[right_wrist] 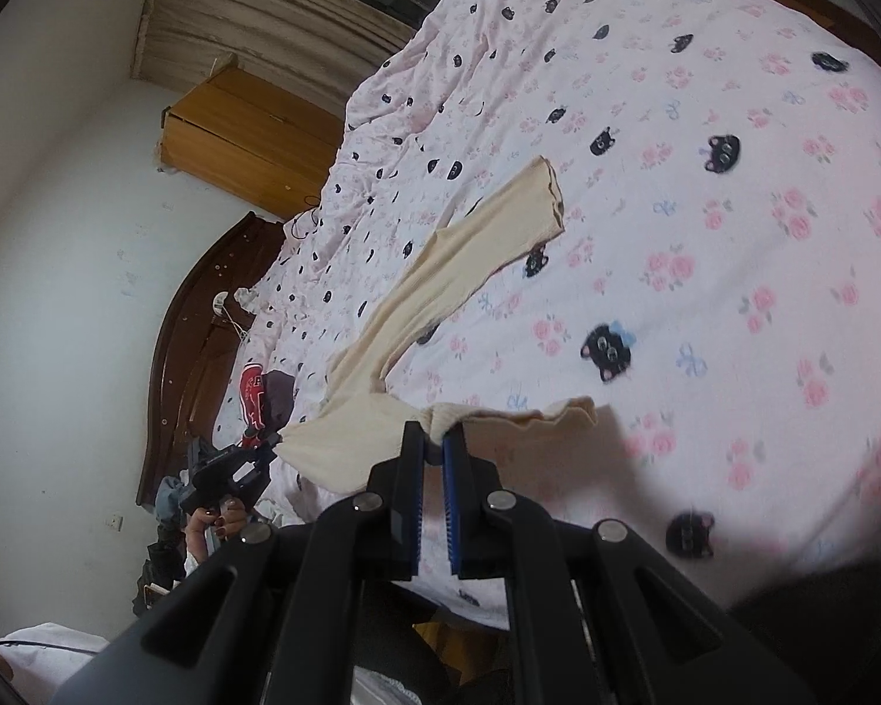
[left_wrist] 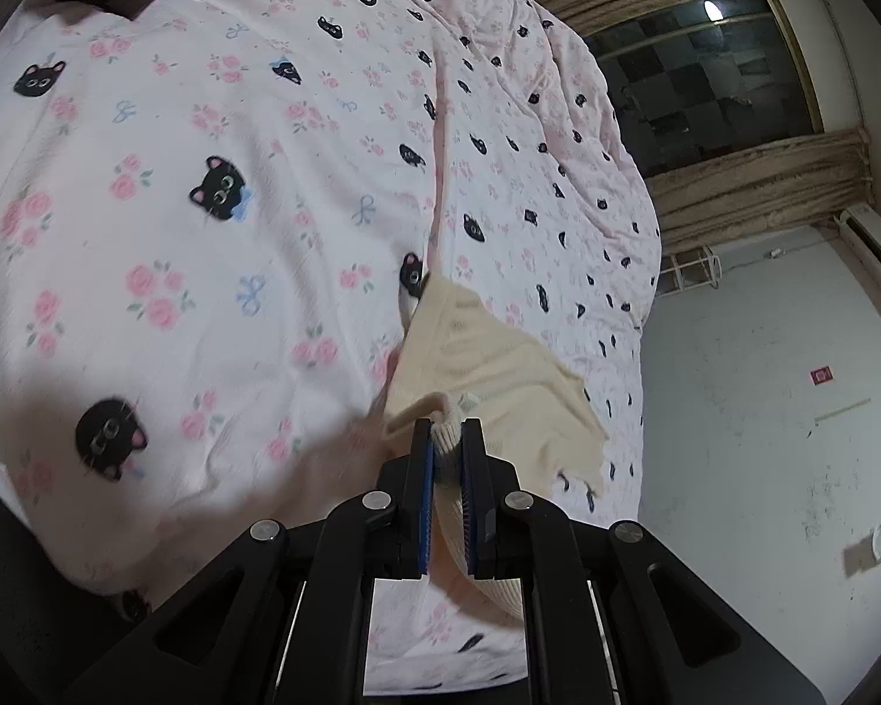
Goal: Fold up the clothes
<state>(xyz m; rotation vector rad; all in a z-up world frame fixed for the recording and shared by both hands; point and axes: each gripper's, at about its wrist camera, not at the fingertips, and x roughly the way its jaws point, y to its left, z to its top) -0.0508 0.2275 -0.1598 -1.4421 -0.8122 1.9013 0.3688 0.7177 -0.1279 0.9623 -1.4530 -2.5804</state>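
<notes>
Folding has barely begun, as far as the pictures show. A cream garment (right_wrist: 440, 270) lies partly on the bed (right_wrist: 734, 235), over a quilt printed with roses and black cat faces, and partly hangs from the two tongs.

The left tongs (left_wrist: 446, 432) are closed on a ribbed edge of the garment, with knit bunched between the blue pads at the lower middle of the left view. From there the cloth runs up and to the right as a loose triangle over the quilt. The right tongs (right_wrist: 433, 432) are likewise closed on a pinch of cream cloth at the lower middle of the right view. In that view the other tongs also show at the lower left, gripping the far corner, with fingers (right_wrist: 229, 520) of the holding hand below them.

Between the two grips the edge is drawn out roughly in a line and appears raised off the quilt. One long part, probably a sleeve or leg, stretches toward the upper middle of the right view and ends in an open cuff; it lies flat but uncreased.

No fold is visible yet. Left to do, by my judgement: spread the piece, bring the held edge over, tuck in the long part, and fold again. Dark and red clothes (right_wrist: 258, 399) at the bed's left edge may still wait.
</notes>
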